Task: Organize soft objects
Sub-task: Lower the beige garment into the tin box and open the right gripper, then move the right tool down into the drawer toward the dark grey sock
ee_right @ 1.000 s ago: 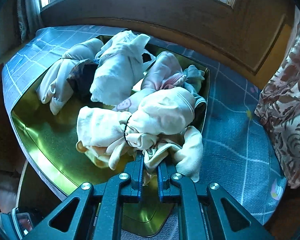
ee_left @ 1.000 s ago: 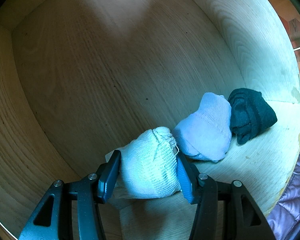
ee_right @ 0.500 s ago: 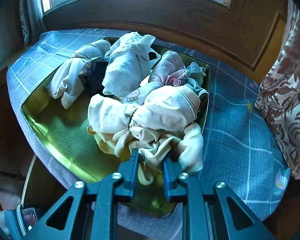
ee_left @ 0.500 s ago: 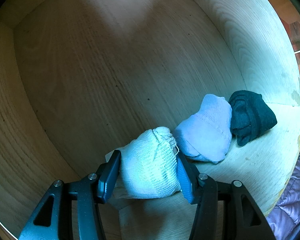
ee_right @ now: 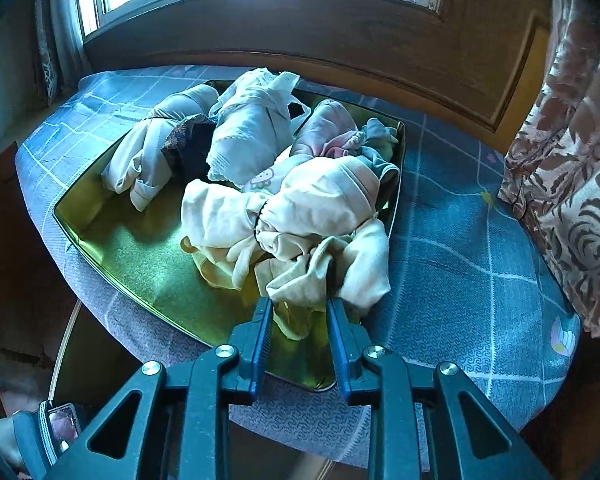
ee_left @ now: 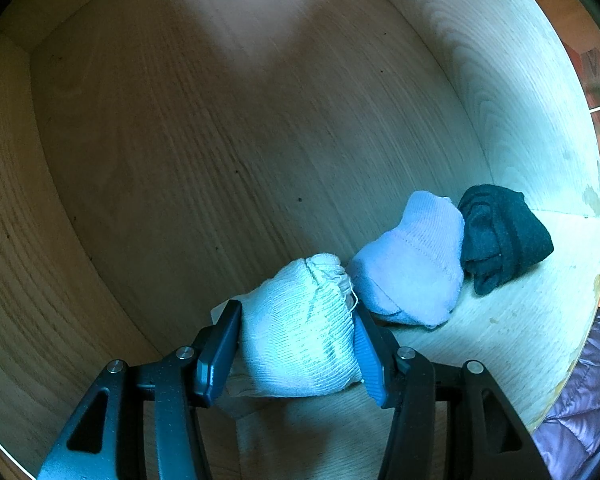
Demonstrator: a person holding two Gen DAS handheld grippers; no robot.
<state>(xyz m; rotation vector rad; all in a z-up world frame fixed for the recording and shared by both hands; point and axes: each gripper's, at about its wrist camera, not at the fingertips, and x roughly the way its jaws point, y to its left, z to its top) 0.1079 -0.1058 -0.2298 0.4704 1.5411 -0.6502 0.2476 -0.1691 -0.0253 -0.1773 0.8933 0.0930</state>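
Note:
In the left wrist view my left gripper [ee_left: 296, 320] is shut on a rolled white sock [ee_left: 300, 328] low inside a pale wooden compartment [ee_left: 220, 120]. To its right a light blue sock roll [ee_left: 412, 264] and a black sock roll [ee_left: 500, 232] lie in a row on the compartment floor. In the right wrist view my right gripper [ee_right: 298, 308] is open, its jaws on either side of a cream cloth bundle [ee_right: 300, 224] at the near edge of a green tray [ee_right: 140, 256] with several rolled garments.
The tray sits on a blue checked cloth [ee_right: 460, 240] below a window and dark wood panelling. A floral curtain [ee_right: 572, 160] hangs at right. A purple quilted jacket [ee_left: 580, 420] shows at the compartment's lower right edge.
My right gripper has opened, let go of the cream bundle and drawn back slightly. My left gripper has barely moved with the white sock.

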